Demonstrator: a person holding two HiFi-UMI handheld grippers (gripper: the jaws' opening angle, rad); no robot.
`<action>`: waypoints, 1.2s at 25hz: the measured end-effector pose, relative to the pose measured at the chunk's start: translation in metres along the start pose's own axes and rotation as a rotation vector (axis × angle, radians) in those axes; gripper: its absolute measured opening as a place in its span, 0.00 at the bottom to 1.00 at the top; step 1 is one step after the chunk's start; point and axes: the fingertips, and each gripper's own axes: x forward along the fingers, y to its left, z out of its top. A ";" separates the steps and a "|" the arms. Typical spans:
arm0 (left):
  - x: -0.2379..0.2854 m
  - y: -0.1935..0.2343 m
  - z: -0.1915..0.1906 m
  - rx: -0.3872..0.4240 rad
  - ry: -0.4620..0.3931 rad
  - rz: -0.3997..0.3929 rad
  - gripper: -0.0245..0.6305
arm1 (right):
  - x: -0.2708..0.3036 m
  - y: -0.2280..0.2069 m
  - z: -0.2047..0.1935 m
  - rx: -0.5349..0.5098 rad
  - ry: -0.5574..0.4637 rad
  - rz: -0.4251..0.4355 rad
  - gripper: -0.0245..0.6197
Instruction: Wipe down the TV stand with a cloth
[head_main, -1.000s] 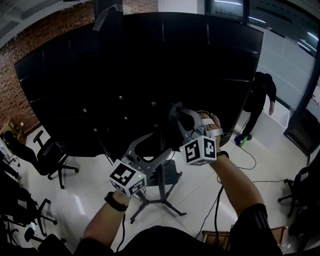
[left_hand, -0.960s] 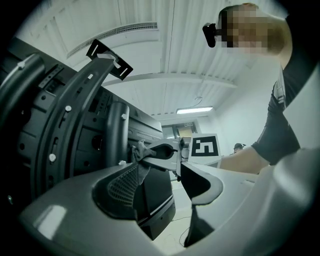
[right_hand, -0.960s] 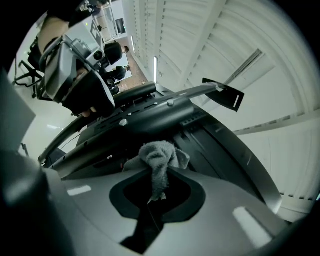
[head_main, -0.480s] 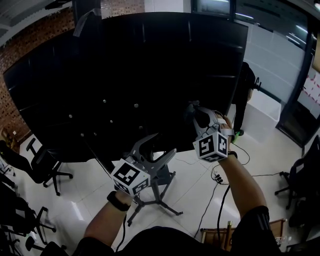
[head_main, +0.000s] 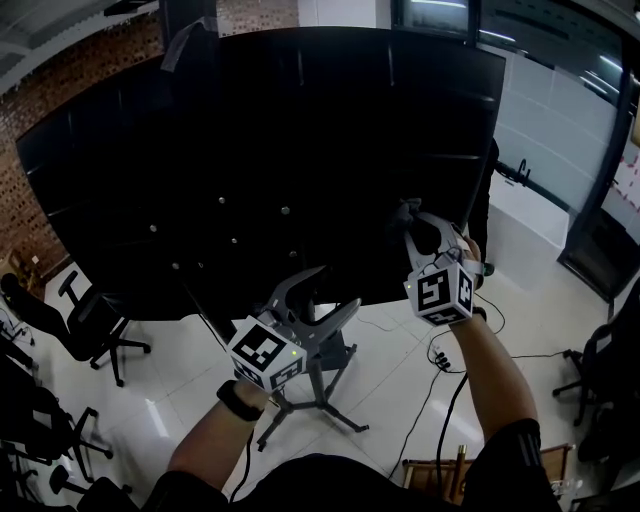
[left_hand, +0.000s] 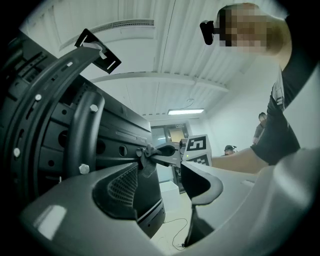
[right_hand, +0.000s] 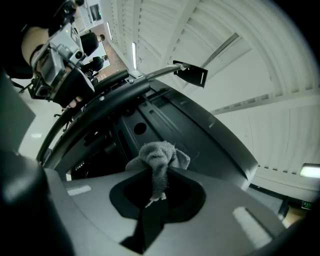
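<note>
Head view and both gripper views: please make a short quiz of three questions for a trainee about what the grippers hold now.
1. True or false: the left gripper holds the cloth.
2. Choose one. The right gripper is: A) open and empty; B) shut on the cloth; C) shut on a cable.
3. What colour is the cloth?
Key: 1 false, its jaws stand apart and empty; 2 B; 3 grey.
</note>
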 end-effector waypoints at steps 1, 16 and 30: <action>-0.004 0.002 0.002 0.002 -0.001 0.006 0.48 | -0.001 -0.001 0.009 -0.005 -0.019 -0.002 0.09; -0.144 0.068 0.042 0.057 -0.061 0.161 0.48 | -0.008 0.066 0.233 -0.125 -0.338 0.030 0.09; -0.312 0.166 0.092 0.090 -0.090 0.308 0.48 | 0.044 0.205 0.448 -0.222 -0.492 0.181 0.09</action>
